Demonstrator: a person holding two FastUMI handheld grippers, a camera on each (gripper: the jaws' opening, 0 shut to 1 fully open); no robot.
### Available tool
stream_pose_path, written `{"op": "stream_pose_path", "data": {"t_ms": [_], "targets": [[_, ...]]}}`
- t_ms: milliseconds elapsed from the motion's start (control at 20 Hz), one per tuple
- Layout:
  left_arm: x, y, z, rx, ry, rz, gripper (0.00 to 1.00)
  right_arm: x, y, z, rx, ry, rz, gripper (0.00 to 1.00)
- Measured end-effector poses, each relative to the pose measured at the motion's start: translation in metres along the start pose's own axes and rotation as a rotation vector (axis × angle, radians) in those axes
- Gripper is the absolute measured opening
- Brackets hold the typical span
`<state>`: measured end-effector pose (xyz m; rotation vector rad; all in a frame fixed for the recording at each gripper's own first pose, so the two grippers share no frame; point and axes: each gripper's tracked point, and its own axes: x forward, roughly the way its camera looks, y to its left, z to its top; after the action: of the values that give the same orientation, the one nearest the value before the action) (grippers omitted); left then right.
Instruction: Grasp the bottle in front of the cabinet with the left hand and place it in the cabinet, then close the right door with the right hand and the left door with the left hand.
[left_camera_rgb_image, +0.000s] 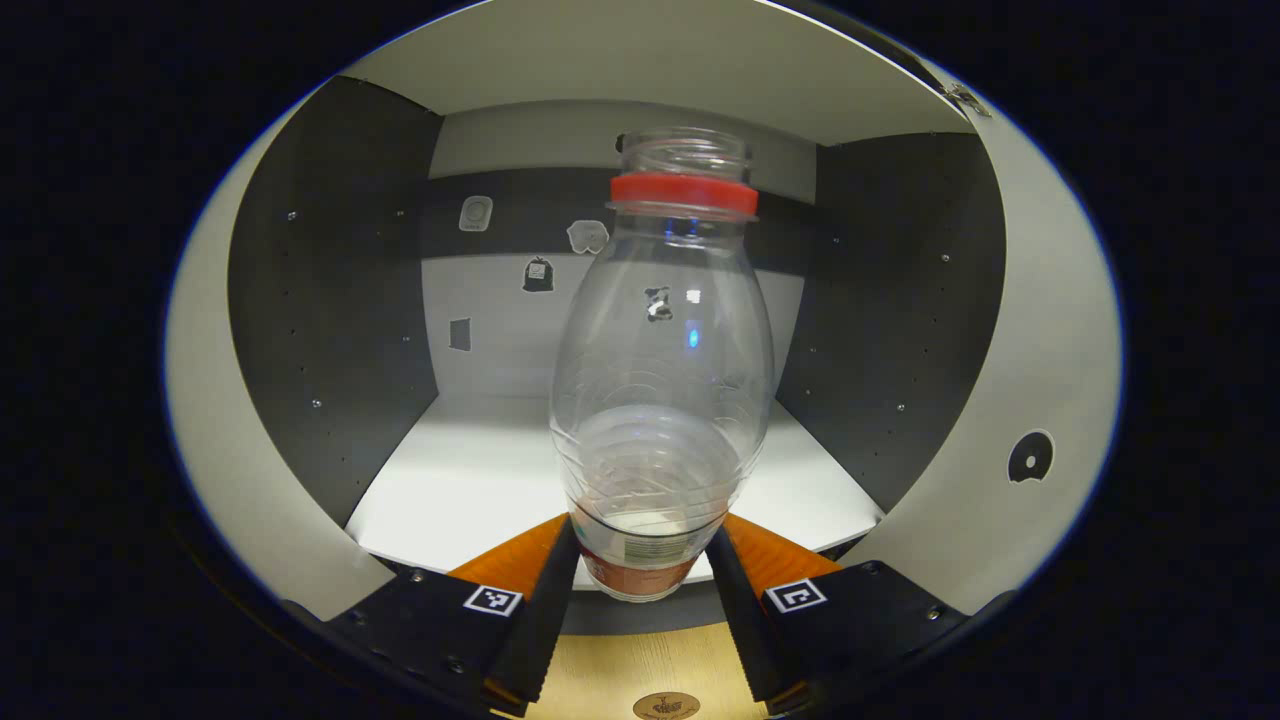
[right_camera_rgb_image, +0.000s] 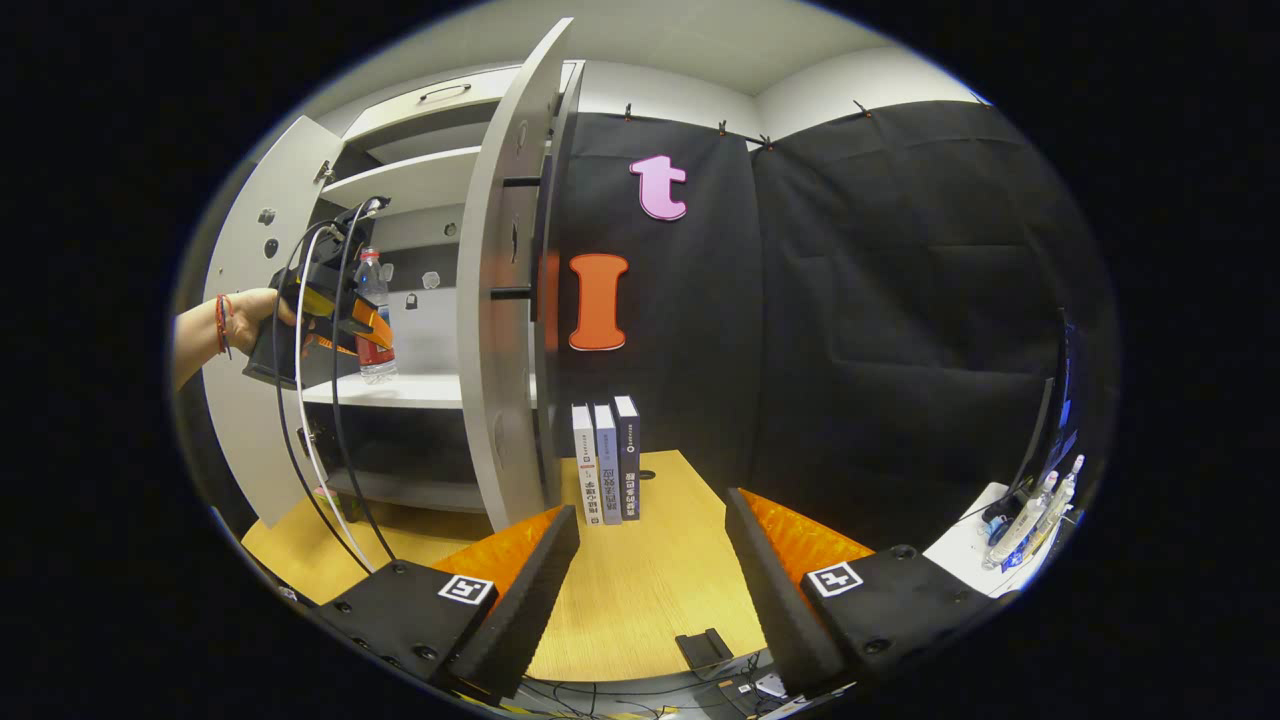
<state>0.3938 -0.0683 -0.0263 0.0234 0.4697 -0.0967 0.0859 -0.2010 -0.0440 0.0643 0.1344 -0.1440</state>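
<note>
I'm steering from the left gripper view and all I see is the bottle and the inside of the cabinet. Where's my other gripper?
Observer: The right gripper is out over the wooden table, with its jaws open and nothing between them.
Operator: Are the cabinet doors shut?
Observer: No. The right door stands open, edge-on in the right gripper view.
Operator: What's next to that door?
Observer: Three books stand upright on the table, just beside it.
Operator: Is my bottle over the shelf?
Observer: The right gripper view shows the left gripper holding the bottle upright at the shelf, its base near the shelf's front edge. I cannot tell if it touches.
</note>
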Motion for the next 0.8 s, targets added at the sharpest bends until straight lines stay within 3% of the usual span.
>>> {"op": "stream_pose_path", "data": {"t_ms": [300, 800], "targets": [[0.037, -0.007, -0.007, -0.022, 0.050, -0.016, 0.74, 0.000, -0.008, -0.005, -0.006, 0.015, -0.018, 0.98], [0.045, -0.014, -0.009, -0.031, 0.066, 0.006, 0.79, 0.004, -0.020, -0.015, 0.002, 0.040, -0.024, 0.98]]}}
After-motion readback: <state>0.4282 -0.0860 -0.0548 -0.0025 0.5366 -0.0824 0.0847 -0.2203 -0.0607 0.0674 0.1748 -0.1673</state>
